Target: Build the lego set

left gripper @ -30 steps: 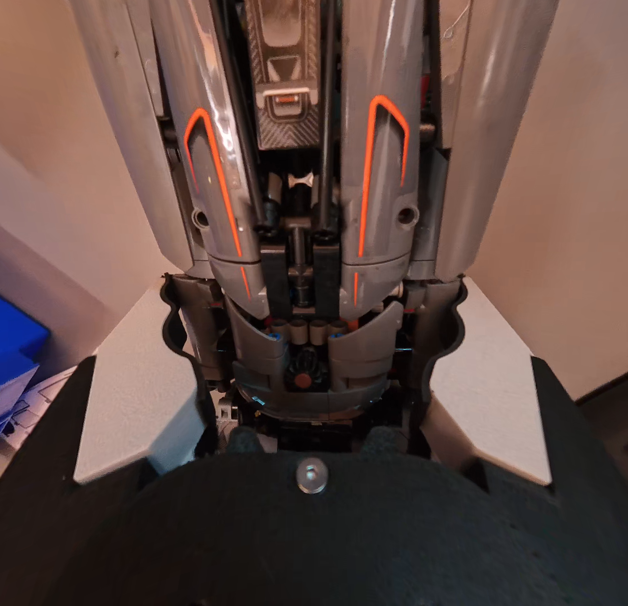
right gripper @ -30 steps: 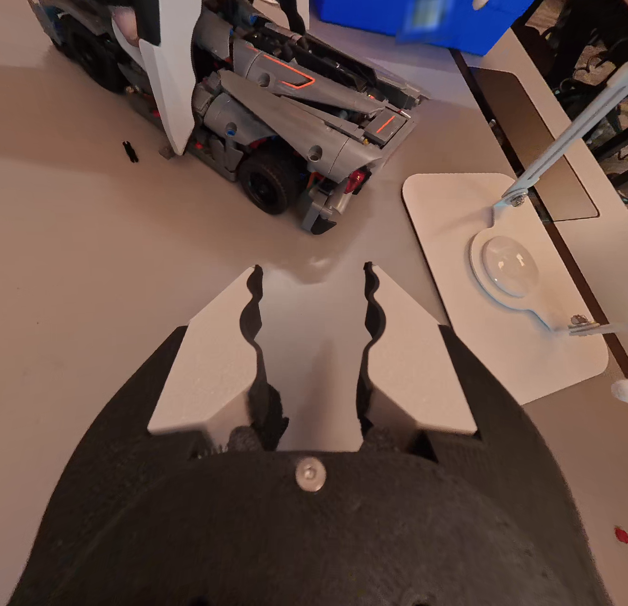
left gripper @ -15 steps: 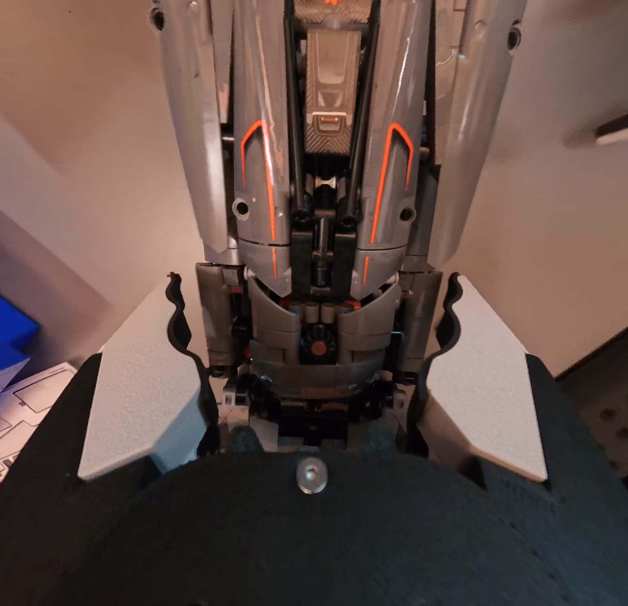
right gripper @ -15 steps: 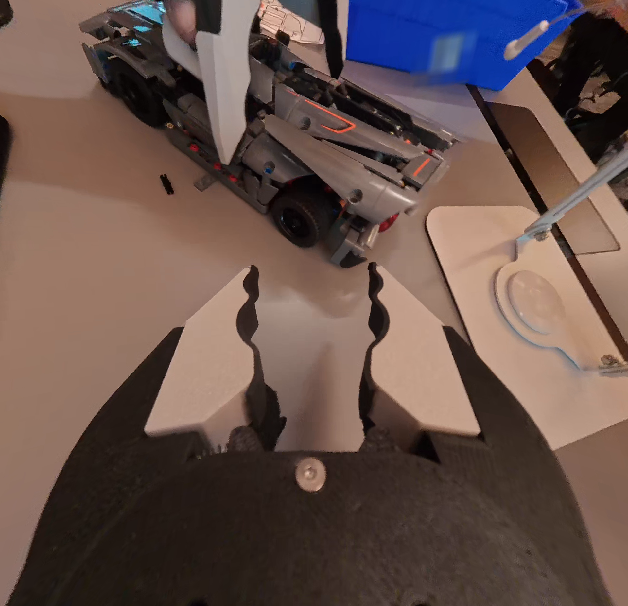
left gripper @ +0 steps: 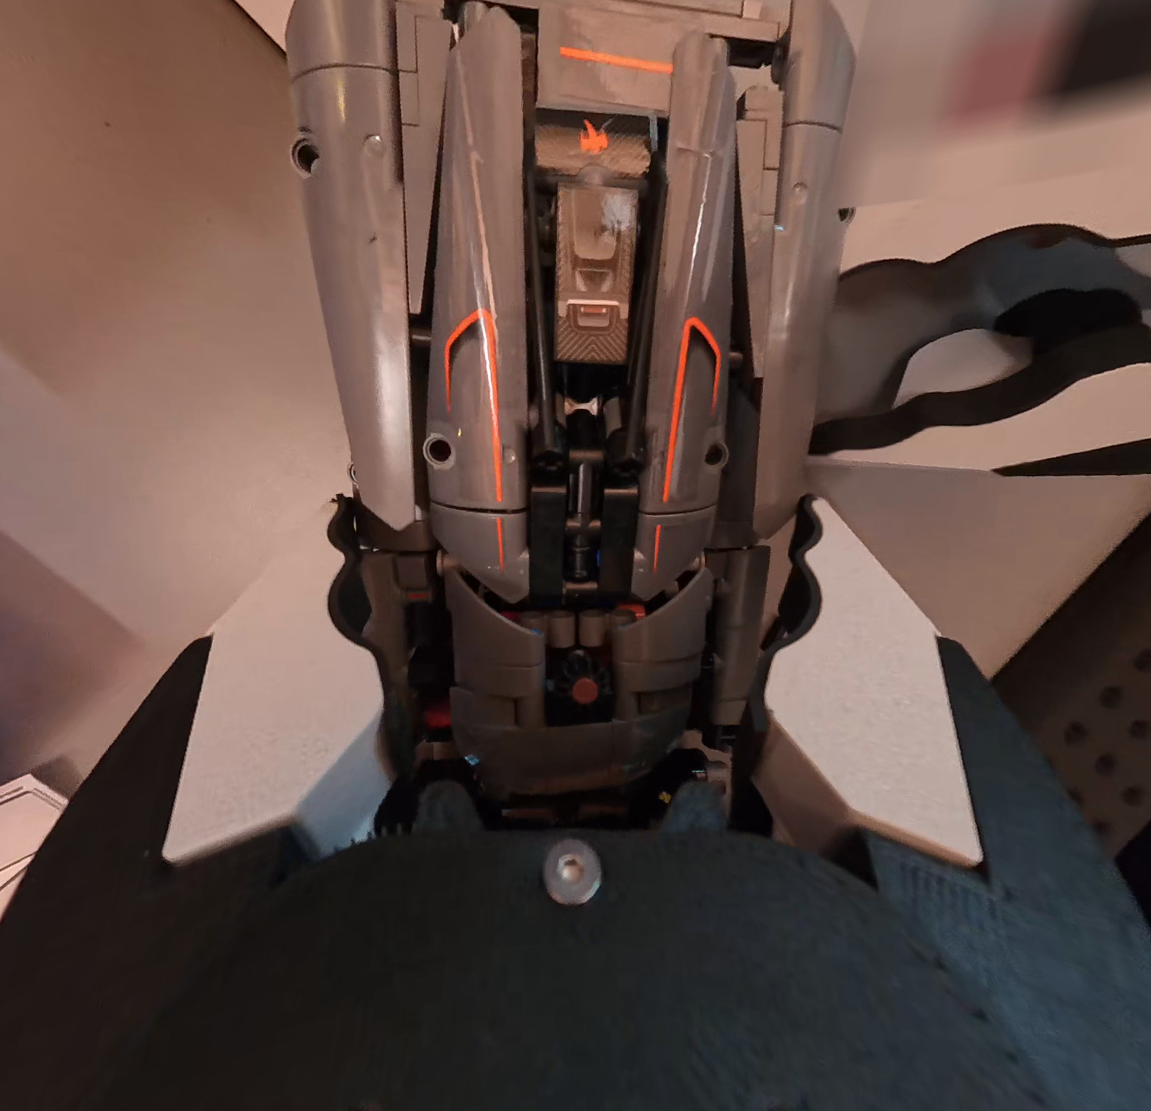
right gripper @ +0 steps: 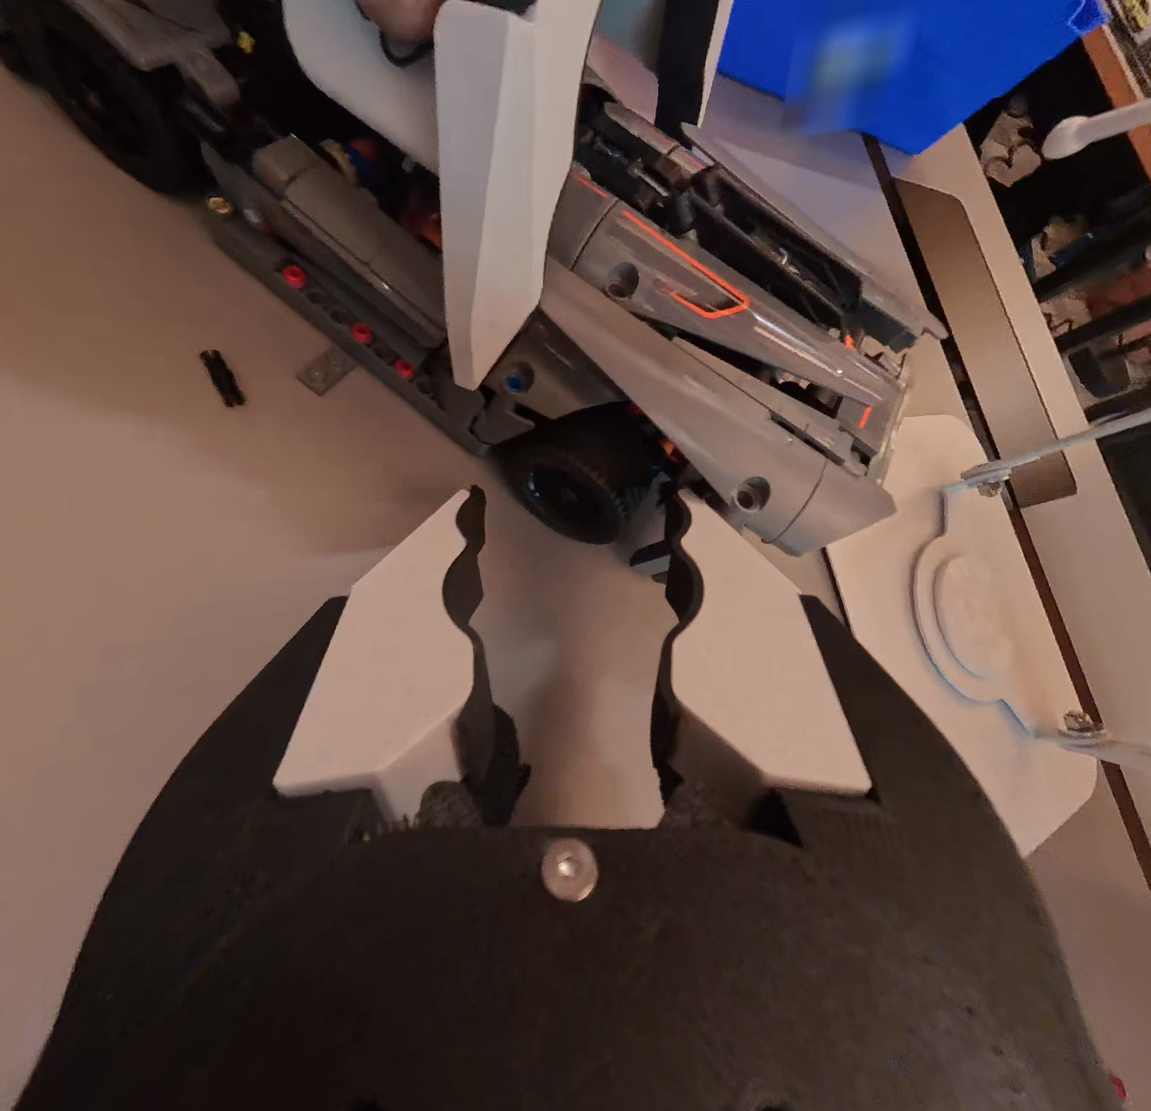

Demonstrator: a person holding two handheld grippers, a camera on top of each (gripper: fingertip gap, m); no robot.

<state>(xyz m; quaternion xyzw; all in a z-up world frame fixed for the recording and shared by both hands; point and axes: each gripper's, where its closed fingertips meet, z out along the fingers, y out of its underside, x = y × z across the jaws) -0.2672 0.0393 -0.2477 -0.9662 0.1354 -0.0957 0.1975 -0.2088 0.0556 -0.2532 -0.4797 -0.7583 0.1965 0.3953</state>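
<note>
Between left claw (left gripper: 573, 573) fingers, lego car (left gripper: 576, 346) lengthwise ahead

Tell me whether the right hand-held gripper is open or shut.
Open. In the right wrist view the right hand-held gripper has a clear gap between its fingers, with only bare table showing through; nothing is held.

The lego car (right gripper: 623, 346) sits on the bench (right gripper: 156, 520). The left hand-held gripper (left gripper: 573, 570) has one finger on each side of the car's middle. The right hand-held gripper (right gripper: 570, 545) is in front of the car's back wheel (right gripper: 579, 489), with nothing between its fingers. A small pin (right gripper: 222, 378) and a flat piece (right gripper: 324, 371) lie on the bench just beside the car. A bin (right gripper: 903, 41) stands behind the car. A pad (right gripper: 903, 738) lies on the bench right of the car's back end, and a magnifying glass (right gripper: 971, 620) rests on the pad.
</note>
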